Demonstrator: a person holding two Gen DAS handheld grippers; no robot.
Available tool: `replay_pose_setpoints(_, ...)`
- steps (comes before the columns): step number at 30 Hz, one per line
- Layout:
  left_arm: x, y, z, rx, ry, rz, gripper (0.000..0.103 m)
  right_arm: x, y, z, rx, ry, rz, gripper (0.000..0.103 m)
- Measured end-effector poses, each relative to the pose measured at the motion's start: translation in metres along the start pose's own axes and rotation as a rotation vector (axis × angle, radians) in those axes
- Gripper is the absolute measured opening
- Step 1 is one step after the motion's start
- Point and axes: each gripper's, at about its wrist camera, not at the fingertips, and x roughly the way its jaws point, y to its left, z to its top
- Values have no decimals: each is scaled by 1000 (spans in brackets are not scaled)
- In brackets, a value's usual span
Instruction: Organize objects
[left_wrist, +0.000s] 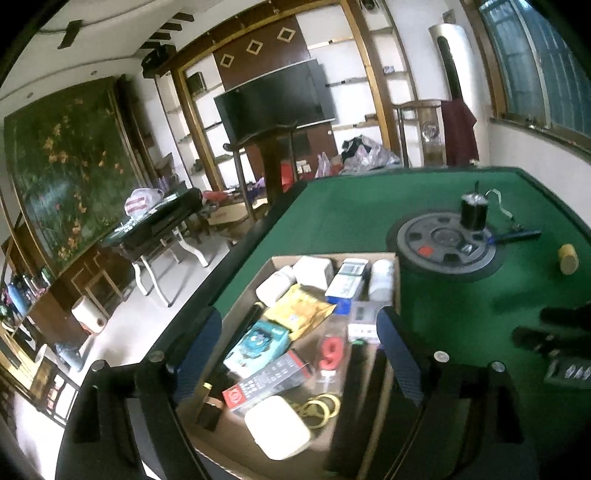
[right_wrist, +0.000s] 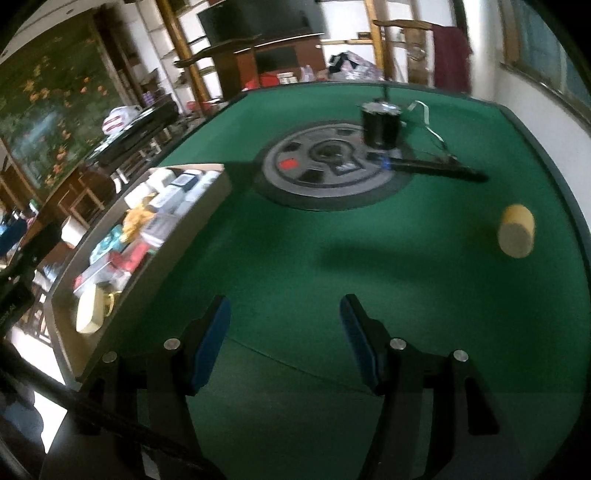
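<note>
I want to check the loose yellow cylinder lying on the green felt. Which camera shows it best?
The right wrist view: the yellow cylinder is large, unobstructed, its flat end facing the camera, though slightly blurred. The left wrist view shows it small, near the right edge.

Left wrist view: looks forward and downward between its fingers, close over the cardboard box (left_wrist: 397, 280) at the edge of the green worktop (left_wrist: 354, 218). Right wrist view: steeper, close above bare worktop (right_wrist: 295, 266), box (right_wrist: 218, 184) at left. Shared: box, round grey disc (left_wrist: 445, 242) (right_wrist: 325, 166), far wall.
</note>
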Motion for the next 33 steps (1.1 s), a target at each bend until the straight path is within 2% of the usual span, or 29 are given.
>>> replay_pose_setpoints(2, -4, -6, 3, -6, -9, 0, 95, 0, 7, 0, -16, -2, 6, 61)
replay_pose_setpoints(3, -6, -10, 4, -6, -14, -5, 96, -1, 10, 1, -25, -4, 9, 61)
replay_pose_setpoints(11, -13, -27, 9, -39, -5, -62, 96, -2, 44, 3, -94, -23, 14, 66)
replay_pose_setpoints(18, -20, -23, 6, -75, -33, -6, 96, 3, 59, 0, -92, -19, 60, 67)
replay_pose_setpoints(23, -14, -11, 3, -135, -15, -10, 96, 5, 60, -3, -87, -8, 54, 67)
replay_pose_setpoints(28, -11, -4, -1, -144, -20, 16, 96, 5, 62, -2, -79, -5, 45, 67)
replay_pose_setpoints(33, -6, 12, -5, -190, -1, -21, 96, 9, 77, -3, -108, 4, 42, 67)
